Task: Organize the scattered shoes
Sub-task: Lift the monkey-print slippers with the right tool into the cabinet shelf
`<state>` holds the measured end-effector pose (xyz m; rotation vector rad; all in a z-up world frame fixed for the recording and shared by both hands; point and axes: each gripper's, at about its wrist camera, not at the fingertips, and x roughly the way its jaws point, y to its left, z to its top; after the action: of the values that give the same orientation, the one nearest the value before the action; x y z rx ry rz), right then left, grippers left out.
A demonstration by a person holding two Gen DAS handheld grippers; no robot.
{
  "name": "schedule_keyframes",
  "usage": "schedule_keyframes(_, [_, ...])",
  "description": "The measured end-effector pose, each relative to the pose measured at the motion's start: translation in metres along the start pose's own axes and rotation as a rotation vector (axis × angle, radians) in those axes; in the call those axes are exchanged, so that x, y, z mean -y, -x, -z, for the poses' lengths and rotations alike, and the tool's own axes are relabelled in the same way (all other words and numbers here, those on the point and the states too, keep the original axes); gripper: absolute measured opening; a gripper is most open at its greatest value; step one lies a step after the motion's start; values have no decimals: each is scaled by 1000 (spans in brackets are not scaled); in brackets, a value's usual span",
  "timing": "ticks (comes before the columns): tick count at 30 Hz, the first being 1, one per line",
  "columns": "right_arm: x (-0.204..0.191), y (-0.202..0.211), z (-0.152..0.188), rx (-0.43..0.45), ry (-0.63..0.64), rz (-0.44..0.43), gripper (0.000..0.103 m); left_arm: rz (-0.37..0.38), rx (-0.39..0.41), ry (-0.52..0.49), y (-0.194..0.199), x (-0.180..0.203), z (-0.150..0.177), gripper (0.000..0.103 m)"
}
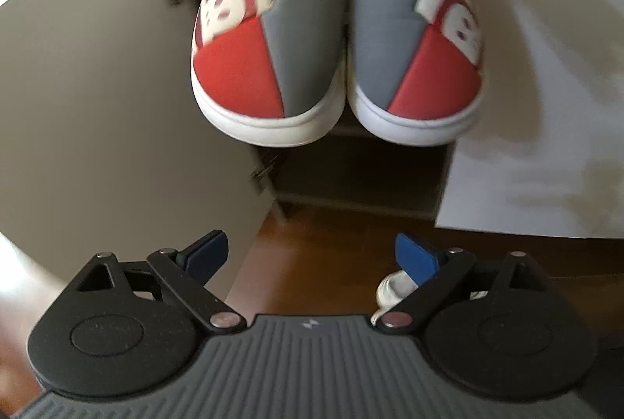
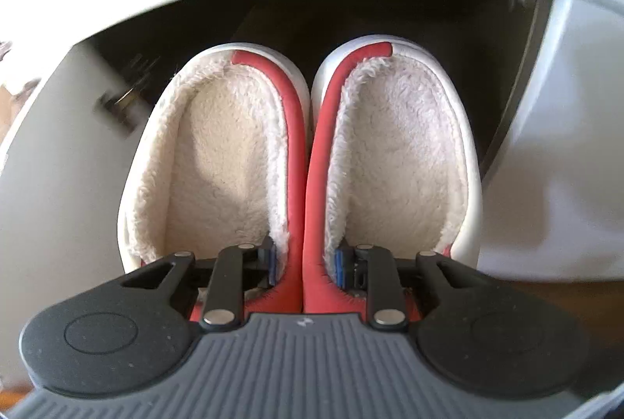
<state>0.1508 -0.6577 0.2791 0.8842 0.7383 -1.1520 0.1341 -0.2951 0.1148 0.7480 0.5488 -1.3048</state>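
The right gripper (image 2: 303, 265) clamps both slippers (image 2: 304, 161) before the open cabinet (image 1: 362, 169), not yet shelved; the left gripper (image 1: 312, 257) hangs released; a white shoe (image 1: 390, 288) waits on the floor below the cabinet.

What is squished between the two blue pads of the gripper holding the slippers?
In the right wrist view, the right gripper pinches the two red inner walls of the slippers, pressed together side by side. Nothing else sits between its pads.
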Motion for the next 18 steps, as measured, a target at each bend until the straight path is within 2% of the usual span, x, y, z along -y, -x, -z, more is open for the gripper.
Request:
schedule_keyframes(3, [2,-31,-12,69,24,91,23,42,47,-82,-47,13,-12,95])
schedule_keyframes(6, [7,-52,-20,80,33,117,23,48,33,-40,-82,13,-20,95])
schedule_keyframes(9, [9,-72,-26,69,55,126,22,56,45,3,-104,13,-29,94])
schedule_keyframes(13, [6,-82,-28,60,79,138,24,68,88,14,-120,8,-44,95])
schedule_keyframes(18, [5,-84,-30,45,91,144,26,112,63,-2,-142,-1,-57,95])
